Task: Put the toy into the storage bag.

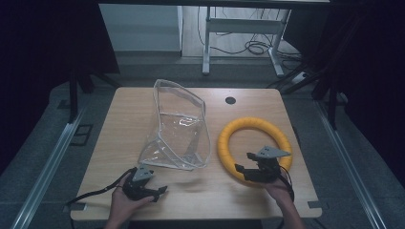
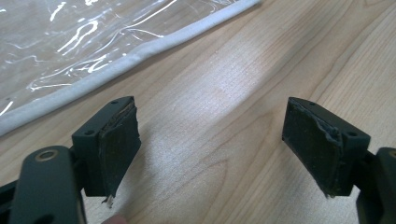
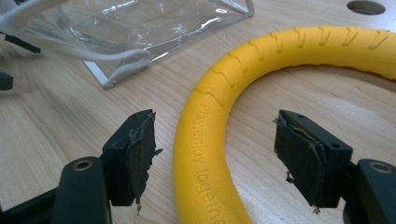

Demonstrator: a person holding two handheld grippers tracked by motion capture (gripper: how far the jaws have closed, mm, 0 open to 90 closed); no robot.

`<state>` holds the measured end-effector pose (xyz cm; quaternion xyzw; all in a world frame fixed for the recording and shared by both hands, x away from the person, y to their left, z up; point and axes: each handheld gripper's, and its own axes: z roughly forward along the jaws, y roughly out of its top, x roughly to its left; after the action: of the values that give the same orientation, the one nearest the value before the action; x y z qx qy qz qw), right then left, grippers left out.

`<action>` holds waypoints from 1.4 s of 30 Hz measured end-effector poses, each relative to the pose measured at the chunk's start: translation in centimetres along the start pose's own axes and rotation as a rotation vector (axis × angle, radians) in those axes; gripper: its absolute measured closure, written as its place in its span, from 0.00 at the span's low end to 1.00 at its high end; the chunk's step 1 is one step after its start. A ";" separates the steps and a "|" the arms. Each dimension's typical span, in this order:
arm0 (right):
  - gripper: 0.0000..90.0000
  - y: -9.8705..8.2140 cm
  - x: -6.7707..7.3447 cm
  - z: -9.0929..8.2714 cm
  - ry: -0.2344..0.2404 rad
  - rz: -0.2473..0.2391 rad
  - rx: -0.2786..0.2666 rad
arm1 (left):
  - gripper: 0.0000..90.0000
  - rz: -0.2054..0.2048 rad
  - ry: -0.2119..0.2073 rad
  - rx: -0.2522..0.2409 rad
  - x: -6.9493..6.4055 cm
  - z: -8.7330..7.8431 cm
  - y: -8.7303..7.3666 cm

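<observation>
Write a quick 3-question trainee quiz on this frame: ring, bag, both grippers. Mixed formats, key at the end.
1. True or false: the right gripper has its jaws shut on the yellow ring.
2. Multiple choice: what lies between the jaws of the left gripper? A) the clear bag's white edge B) bare wooden table C) the yellow ring
3. Short answer: in the high view, on which side of the clear plastic bag does the ring lie?

Key
1. False. The jaws stand open, one on each side of the ring's tube.
2. B. Bare table lies between them; the bag's edge lies farther off.
3. To its right, flat on the table.
</observation>
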<state>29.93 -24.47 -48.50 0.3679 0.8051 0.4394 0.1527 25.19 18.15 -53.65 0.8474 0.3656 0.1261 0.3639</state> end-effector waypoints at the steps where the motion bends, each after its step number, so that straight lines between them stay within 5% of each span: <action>1: 0.33 0.2 -0.1 -0.3 0.005 0.008 -0.006 | 0.21 -0.002 0.002 -0.001 0.0 -0.1 0.0; 11: 0.37 0.9 -0.1 -0.9 0.032 0.023 0.022 | 0.21 -0.007 -0.002 -0.014 0.0 -0.3 0.1; 20: 0.37 3.5 -0.3 -1.5 0.052 -0.060 0.135 | 0.21 -0.004 -0.003 -0.012 0.1 -0.2 0.1; 29: 0.41 5.4 0.3 -0.4 0.127 -0.151 0.236 | 0.21 -0.003 -0.004 -0.016 0.1 -0.3 0.1; 35: 0.41 6.4 0.8 1.8 0.167 -0.196 0.434 | 0.21 -0.004 -0.005 -0.014 0.1 -0.3 0.1; 42: 0.40 6.0 0.9 4.0 0.141 -0.241 0.594 | 0.21 -0.002 -0.006 -0.014 0.1 -0.3 0.1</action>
<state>34.28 -19.37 -45.75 0.2673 0.9444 0.1885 0.0334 25.16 18.30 -53.38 0.8449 0.3645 0.1256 0.3709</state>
